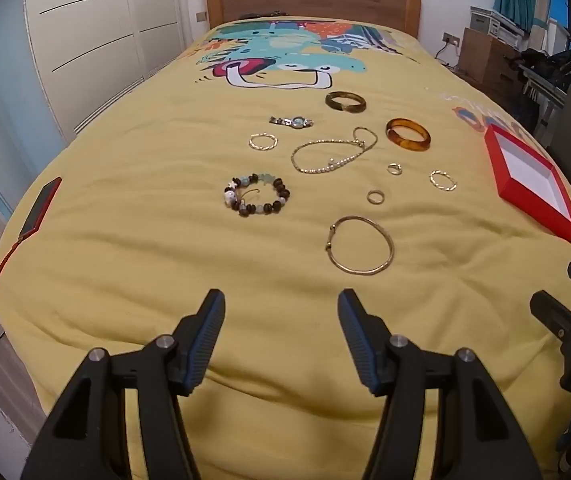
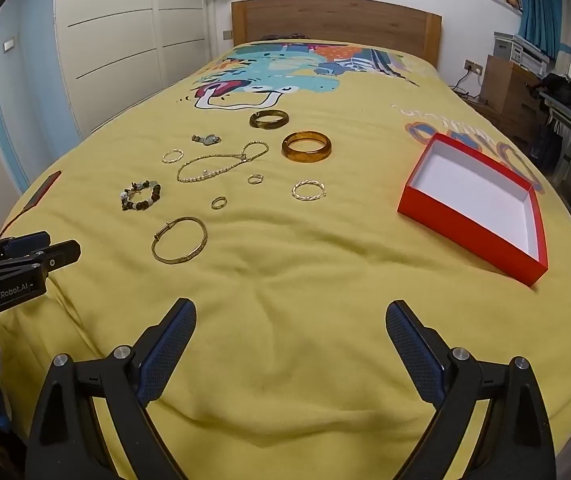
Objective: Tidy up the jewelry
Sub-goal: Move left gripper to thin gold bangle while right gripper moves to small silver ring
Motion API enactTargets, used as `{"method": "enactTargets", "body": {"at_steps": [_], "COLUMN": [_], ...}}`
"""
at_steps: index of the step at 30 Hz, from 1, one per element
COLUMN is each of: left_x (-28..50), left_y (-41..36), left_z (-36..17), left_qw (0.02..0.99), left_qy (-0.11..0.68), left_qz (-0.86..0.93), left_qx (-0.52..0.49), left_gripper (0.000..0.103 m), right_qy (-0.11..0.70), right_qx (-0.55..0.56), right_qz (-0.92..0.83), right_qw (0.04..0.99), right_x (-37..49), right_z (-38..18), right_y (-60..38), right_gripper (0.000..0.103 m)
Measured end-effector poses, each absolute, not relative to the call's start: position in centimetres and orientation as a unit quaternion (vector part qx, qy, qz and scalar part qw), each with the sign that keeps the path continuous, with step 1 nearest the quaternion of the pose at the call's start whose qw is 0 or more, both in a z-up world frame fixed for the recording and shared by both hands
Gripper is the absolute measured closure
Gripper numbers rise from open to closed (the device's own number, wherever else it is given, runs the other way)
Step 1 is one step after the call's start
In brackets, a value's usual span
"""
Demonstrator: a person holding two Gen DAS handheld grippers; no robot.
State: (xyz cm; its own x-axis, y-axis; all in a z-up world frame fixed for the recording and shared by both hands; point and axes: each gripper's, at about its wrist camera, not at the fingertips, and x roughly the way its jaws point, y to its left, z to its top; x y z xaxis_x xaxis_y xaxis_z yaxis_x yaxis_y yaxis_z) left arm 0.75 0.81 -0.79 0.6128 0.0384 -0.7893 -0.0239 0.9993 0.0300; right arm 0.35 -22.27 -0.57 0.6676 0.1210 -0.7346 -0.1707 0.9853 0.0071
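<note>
Jewelry lies spread on a yellow bedspread (image 1: 125, 240). Nearest is a thin gold bangle (image 1: 359, 245) (image 2: 179, 239). Beyond it lie a beaded bracelet (image 1: 256, 196) (image 2: 141, 195), a pearl-and-chain necklace (image 1: 331, 155) (image 2: 221, 162), an amber bangle (image 1: 408, 134) (image 2: 306, 147), a dark olive bangle (image 1: 345, 102) (image 2: 269, 119), a small watch (image 1: 291, 121) (image 2: 206, 139), twisted hoops (image 1: 443, 180) (image 2: 308, 190) and small rings (image 1: 375, 197) (image 2: 219, 202). An empty red box (image 1: 533, 184) (image 2: 475, 204) with a white inside sits to the right. My left gripper (image 1: 281, 308) and right gripper (image 2: 291, 316) stand open over bare bedspread, holding nothing.
A red-edged flat case (image 1: 39, 210) with a cord lies near the bed's left edge. White wardrobe doors (image 1: 97, 36) stand left of the bed, a wooden headboard (image 1: 313, 0) at the far end. Cardboard boxes and dark clutter (image 2: 533, 88) crowd the right side.
</note>
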Motion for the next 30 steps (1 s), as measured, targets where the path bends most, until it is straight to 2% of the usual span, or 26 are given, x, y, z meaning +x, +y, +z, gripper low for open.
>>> {"method": "enactTargets", "body": {"at_steps": [16, 28, 30], "left_x": [1.8, 3.7, 4.1], "left_y": [2.0, 2.5, 2.3], "left_z": [-1.1, -2.2, -2.3], "left_qw": [0.891, 0.88, 0.879], "left_qy": [0.453, 0.475, 0.475], "left_qz": [0.022, -0.009, -0.017], "left_qx": [0.006, -0.022, -0.028], "left_gripper": [0.046, 0.046, 0.046], "right_qy": [0.411, 0.425, 0.429], "right_qx": [-0.034, -0.033, -0.032], "right_qz": [0.091, 0.106, 0.113], "right_qw": [0.907, 0.898, 0.896], "right_x": [1.5, 3.1, 3.5], "right_z": [-1.3, -2.0, -2.3], "right_y": [-21.7, -21.5, -21.5], "right_gripper": [0.009, 0.023, 0.029]}}
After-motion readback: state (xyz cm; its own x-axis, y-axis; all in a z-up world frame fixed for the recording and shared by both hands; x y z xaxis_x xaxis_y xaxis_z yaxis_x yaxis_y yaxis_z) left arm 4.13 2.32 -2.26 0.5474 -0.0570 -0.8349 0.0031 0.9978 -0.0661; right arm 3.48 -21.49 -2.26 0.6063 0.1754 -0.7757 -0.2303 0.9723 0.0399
